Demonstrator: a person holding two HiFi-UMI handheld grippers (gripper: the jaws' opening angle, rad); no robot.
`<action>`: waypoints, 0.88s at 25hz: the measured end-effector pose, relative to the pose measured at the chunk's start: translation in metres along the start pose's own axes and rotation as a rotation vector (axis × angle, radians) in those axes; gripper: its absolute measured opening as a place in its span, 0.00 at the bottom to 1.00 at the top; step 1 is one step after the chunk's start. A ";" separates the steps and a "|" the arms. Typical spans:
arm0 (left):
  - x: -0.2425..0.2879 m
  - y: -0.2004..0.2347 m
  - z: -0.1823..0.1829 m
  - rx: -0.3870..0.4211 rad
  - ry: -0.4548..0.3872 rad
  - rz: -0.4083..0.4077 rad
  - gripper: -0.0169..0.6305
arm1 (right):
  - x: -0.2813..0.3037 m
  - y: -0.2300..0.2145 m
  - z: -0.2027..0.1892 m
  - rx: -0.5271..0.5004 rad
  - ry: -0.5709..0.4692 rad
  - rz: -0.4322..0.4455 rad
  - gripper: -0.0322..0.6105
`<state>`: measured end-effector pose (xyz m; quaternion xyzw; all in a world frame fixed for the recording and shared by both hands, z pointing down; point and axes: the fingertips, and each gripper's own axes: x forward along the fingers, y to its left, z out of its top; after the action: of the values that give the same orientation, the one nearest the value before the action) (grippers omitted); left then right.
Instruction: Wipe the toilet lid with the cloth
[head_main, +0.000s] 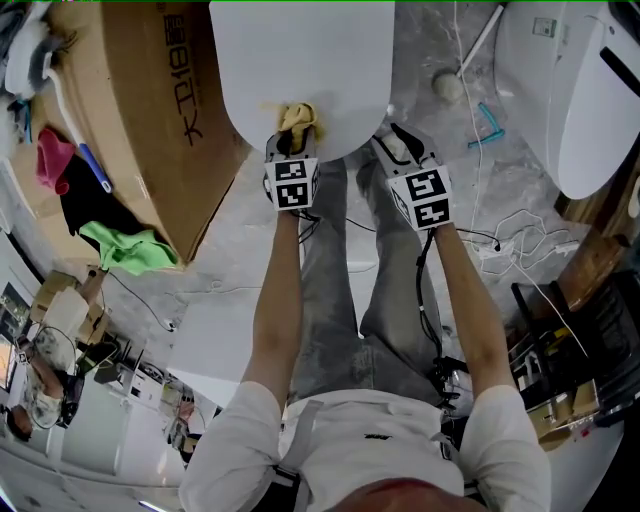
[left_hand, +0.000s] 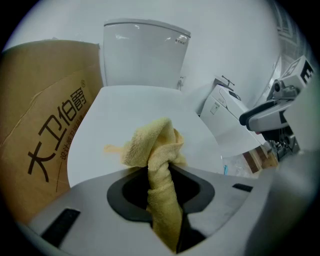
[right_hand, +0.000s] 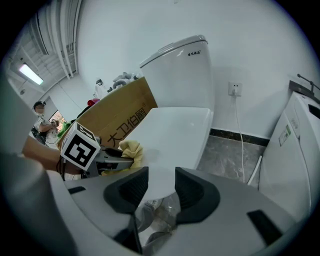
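Nearest to us, our left gripper (left_hand: 162, 187) has its jaws clamped on the yellow cloth (left_hand: 155, 145). The cloth runs as a twisted strand along the jaws, and its bunched end points forward and rests on the toilet lid (left_hand: 125, 105), close to the lid's front edge.

Our right gripper (right_hand: 161, 187) sits just beside the left one at the lid's front right edge. Its jaws stand apart with nothing between them, and only the lid's rim shows beyond the gap. We cannot tell whether it touches the lid.

The lid is white, shut and lying flat. Its long axis runs straight away from us, with the rounded front end pointing at us and the far end meeting the white cistern (left_hand: 142, 55), which stands upright against the wall.

A large brown cardboard box (head_main: 140, 100) stands just beside the lid on our left. A green rag (head_main: 130, 248) and a pink rag (head_main: 52, 158) lie by the box. On our right, well apart, stands a second white toilet (head_main: 580, 90), and a wall socket (right_hand: 234, 89) sits beyond the cistern.
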<state>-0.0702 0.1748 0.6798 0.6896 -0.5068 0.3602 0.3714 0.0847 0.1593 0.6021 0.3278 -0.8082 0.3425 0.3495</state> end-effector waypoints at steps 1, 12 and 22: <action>0.001 -0.004 0.000 0.005 0.002 -0.002 0.21 | -0.002 -0.003 -0.002 0.004 -0.001 -0.003 0.34; 0.013 -0.051 0.009 0.081 0.019 -0.045 0.21 | -0.028 -0.030 -0.016 0.053 -0.029 -0.044 0.34; 0.024 -0.096 0.015 0.141 0.035 -0.106 0.21 | -0.055 -0.041 -0.034 0.091 -0.047 -0.088 0.33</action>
<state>0.0295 0.1719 0.6795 0.7334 -0.4363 0.3870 0.3494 0.1581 0.1790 0.5894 0.3864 -0.7844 0.3556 0.3300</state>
